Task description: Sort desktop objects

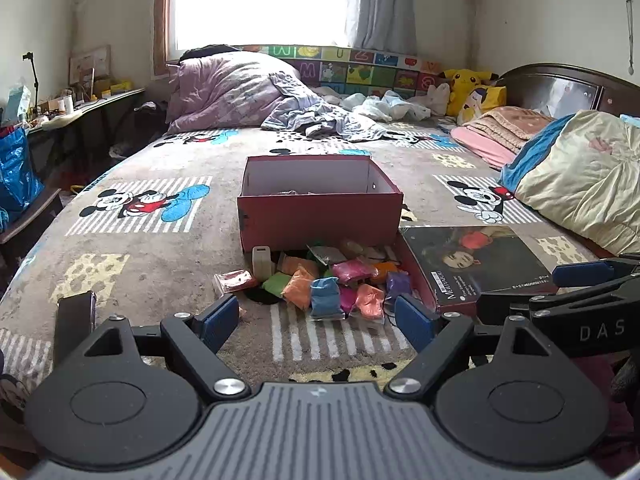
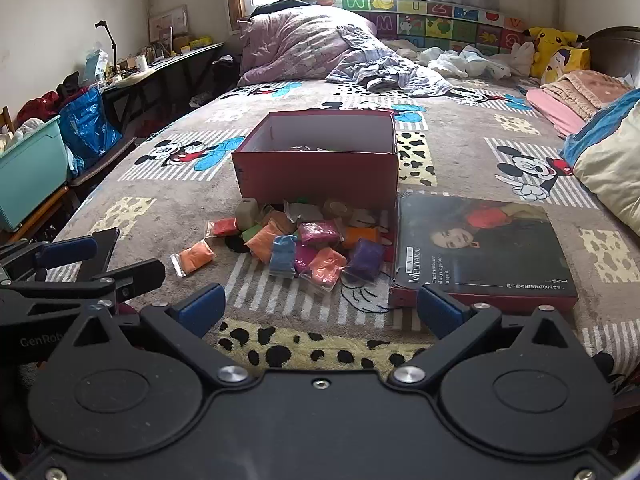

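Looking along the left wrist view: left gripper [image 1: 316,322] jaws spread wide, nothing between the blue pads, low over the plush cartoon-print blanket [image 1: 152,256]. Heap of small clay packets [image 1: 328,284] sits at 12 o'clock, just beyond the fingertips, touching the front wall of the open red box [image 1: 320,216]. Packets are soft, crinkly clear plastic with bright filling: blue, orange, pink, purple. A beige hard-edged block [image 1: 262,262] stands at the heap's 10 o'clock. Box lid [image 1: 476,264], glossy dark print, lies flat at 2 o'clock beside the heap. A dark flat phone-like slab [image 1: 74,320] lies at 9 o'clock.

Right wrist view: right gripper [image 2: 322,310] likewise parted and empty, heap at 12 o'clock, lid at 2 o'clock just beside the right finger. One orange packet [image 2: 194,258] lies apart at 10 o'clock. Something is already inside the box, too little visible to identify.

Risks, as I judge them: slick bags may slide or squash out of a pinch; a deep closing could snag blanket pile; overlapping packets may lift in pairs; the light cardboard box could shift if nudged on the soft bedding.
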The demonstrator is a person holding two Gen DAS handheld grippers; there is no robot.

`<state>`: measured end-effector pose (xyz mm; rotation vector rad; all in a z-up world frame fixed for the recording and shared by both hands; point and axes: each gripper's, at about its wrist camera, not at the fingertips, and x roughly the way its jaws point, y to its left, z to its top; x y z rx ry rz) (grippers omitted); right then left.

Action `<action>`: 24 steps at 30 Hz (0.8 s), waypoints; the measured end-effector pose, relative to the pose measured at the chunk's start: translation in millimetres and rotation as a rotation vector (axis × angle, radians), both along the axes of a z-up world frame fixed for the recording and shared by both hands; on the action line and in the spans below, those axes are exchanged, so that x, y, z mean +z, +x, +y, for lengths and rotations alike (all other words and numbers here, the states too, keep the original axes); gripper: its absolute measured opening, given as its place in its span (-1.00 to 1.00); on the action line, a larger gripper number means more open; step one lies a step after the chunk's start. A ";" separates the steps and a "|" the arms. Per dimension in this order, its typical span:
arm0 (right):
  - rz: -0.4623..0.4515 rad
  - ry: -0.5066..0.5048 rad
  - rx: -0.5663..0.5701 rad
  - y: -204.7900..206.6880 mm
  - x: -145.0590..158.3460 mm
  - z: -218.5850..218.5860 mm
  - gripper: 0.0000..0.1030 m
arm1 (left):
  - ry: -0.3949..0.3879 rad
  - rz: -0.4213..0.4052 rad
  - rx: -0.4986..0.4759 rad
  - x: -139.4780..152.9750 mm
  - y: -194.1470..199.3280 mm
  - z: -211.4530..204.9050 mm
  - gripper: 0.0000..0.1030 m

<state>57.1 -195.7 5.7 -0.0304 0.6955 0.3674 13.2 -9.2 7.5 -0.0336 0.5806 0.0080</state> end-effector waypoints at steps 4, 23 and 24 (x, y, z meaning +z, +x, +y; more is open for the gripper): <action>-0.007 -0.002 0.002 1.6 -1.2 0.0 0.99 | -0.009 0.007 0.001 -1.1 3.4 1.0 0.65; 0.014 0.006 0.009 14.7 -4.7 -0.1 0.99 | -0.003 0.021 0.002 -3.5 14.0 0.0 0.65; 0.015 0.004 0.008 15.1 -4.9 -0.1 0.99 | -0.004 0.022 0.000 -3.8 14.6 0.0 0.65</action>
